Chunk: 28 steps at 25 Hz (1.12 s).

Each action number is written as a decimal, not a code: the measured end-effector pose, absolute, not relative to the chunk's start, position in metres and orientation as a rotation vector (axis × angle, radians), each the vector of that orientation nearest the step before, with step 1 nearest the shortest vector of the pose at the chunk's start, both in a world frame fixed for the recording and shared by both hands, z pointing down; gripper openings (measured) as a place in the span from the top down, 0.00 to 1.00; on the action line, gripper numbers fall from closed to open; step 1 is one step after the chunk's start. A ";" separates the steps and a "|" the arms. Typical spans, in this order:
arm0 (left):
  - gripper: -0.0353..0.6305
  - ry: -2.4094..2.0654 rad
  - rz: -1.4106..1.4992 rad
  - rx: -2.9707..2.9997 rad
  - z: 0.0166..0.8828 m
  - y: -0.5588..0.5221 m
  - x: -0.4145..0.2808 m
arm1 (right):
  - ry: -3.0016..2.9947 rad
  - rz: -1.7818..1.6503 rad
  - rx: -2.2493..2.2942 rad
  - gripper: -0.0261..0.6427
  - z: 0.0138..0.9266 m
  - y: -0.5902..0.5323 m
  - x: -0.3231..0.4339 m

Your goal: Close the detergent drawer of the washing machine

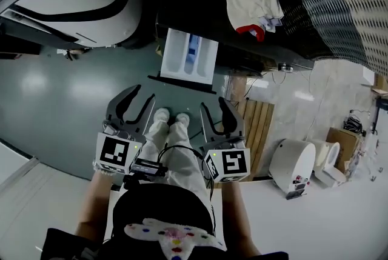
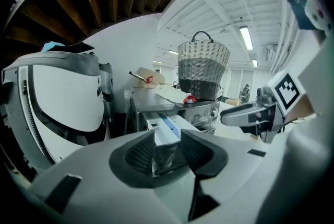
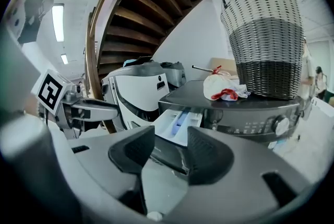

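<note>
Both forearms reached forward from the bottom of the head view, side by side. The left gripper (image 1: 140, 102) sat lower centre-left, jaws spread with nothing between them. The right gripper (image 1: 215, 110) matched it at centre-right, wide and empty too, both tipped slightly down. Above them, untouched, the detergent drawer (image 1: 189, 56) stuck out of the washing machine (image 1: 200, 4) at upper centre. Approach stage, I'd say: next, a gripper had to meet the drawer's front and push it straight in.

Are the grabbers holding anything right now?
Nothing is held. The left gripper and the right gripper are both open and empty, short of the pulled-out detergent drawer.
</note>
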State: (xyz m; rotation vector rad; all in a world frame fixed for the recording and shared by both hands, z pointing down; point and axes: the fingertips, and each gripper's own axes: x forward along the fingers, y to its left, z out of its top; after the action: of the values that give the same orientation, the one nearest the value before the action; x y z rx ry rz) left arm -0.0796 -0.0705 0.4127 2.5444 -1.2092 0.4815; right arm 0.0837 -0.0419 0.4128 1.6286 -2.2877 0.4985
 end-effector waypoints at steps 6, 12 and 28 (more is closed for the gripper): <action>0.69 -1.222 0.500 2.522 0.438 -0.075 -0.082 | -2.240 0.571 1.635 0.68 0.449 -0.040 0.093; 0.68 -1.221 0.525 2.493 0.470 -0.077 -0.081 | -2.204 0.589 1.630 0.68 0.478 -0.039 0.097; 0.67 -1.274 0.556 2.437 0.524 -0.087 -0.086 | -2.146 0.625 1.657 0.68 0.526 -0.038 0.100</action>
State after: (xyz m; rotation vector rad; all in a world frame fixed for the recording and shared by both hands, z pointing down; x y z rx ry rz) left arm -0.0860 -0.0873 0.5243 2.4366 -1.2740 0.5559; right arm 0.1005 -0.0381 0.5260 1.6571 -2.1463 0.6247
